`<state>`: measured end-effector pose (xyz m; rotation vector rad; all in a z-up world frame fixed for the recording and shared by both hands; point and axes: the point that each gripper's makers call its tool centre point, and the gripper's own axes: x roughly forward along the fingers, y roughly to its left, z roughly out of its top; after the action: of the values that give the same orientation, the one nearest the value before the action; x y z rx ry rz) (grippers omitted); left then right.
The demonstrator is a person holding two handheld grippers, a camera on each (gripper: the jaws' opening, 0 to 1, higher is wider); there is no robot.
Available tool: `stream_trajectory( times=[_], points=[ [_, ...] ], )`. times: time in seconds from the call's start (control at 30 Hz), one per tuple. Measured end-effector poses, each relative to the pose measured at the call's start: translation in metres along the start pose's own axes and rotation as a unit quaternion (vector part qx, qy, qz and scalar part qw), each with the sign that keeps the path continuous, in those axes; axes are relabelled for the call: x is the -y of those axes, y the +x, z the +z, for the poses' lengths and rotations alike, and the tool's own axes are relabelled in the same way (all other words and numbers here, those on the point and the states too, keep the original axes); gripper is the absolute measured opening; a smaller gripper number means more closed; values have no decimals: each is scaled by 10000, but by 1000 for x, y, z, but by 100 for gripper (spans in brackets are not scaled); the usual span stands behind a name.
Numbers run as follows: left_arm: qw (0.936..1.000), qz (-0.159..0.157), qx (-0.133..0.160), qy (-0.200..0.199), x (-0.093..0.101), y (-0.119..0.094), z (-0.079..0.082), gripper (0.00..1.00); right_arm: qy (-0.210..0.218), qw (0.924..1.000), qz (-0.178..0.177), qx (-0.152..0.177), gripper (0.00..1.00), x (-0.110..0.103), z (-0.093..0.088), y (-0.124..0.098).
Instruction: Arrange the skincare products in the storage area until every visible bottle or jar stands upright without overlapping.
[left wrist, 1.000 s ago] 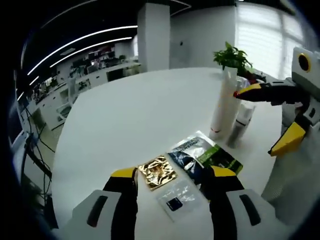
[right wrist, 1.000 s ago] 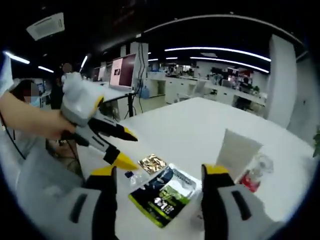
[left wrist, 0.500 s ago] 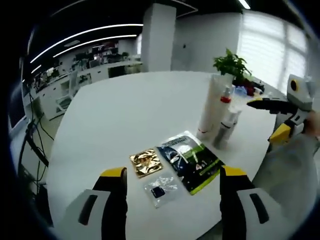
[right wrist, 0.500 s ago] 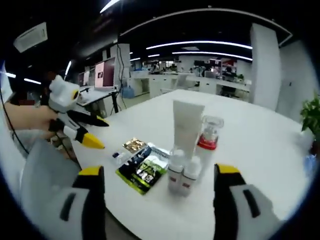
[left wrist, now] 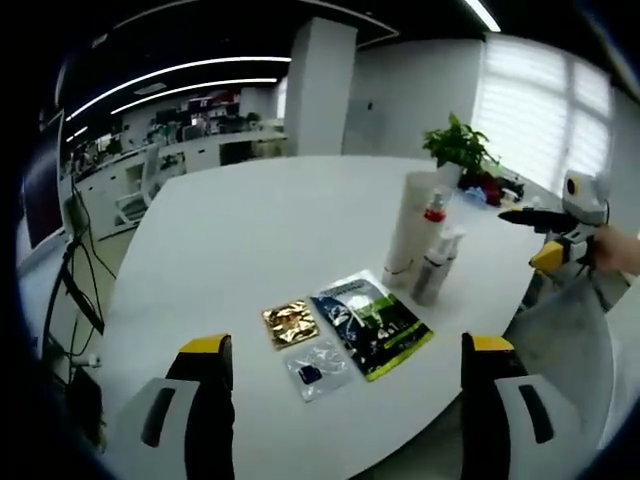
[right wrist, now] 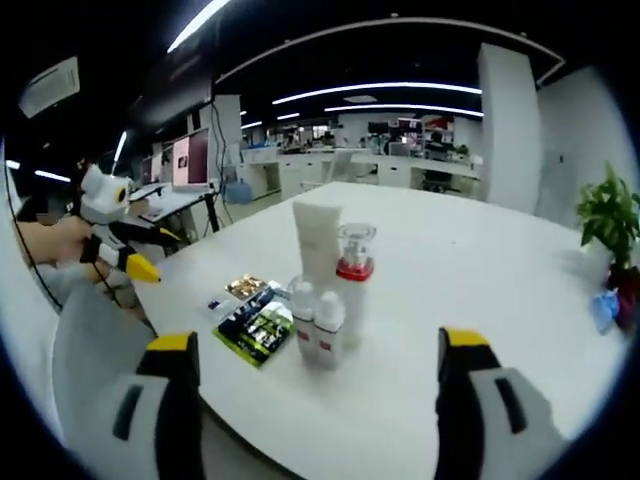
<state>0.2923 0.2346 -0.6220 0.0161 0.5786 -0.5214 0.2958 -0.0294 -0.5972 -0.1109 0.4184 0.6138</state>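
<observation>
A tall white tube (right wrist: 316,242) stands upright on the round white table (right wrist: 480,300), with a clear red-collared bottle (right wrist: 353,277) and two small white bottles (right wrist: 314,323) close beside it. The same group appears in the left gripper view as the tube (left wrist: 407,229), red-collared bottle (left wrist: 434,208) and a small bottle (left wrist: 434,268). Flat on the table lie a dark green sachet (left wrist: 372,319), a gold sachet (left wrist: 290,322) and a small clear packet (left wrist: 313,367). My left gripper (left wrist: 343,360) is open, back from the table edge. My right gripper (right wrist: 313,355) is open too, well short of the bottles.
A potted plant (left wrist: 461,143) stands at the table's far side, near small coloured items (right wrist: 606,306). The right gripper (left wrist: 560,225) shows at the right of the left gripper view; the left gripper (right wrist: 110,232) and a person's hand show at the left of the right gripper view. Office desks lie behind.
Both grippers have pulled back from the table, so the products look smaller and farther. The right gripper's view has swung round to show the upright bottles from farther out.
</observation>
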Motion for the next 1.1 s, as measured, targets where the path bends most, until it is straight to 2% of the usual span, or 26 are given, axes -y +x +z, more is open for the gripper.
stream_trajectory(
  times=[0.1,0.57,1.1],
  points=[
    [10000,46,29,-13,-3,-4,1,95,-18,9998,17,199,99,1,6,-5],
    [9999,153,46,-51,-6,-11,-2,97,118,9999,22,69,99,1,-8,-12],
    [9999,139,-41,-33,-6,-8,-5,97,178,9998,39,38,99,0,-10,-8]
  ],
)
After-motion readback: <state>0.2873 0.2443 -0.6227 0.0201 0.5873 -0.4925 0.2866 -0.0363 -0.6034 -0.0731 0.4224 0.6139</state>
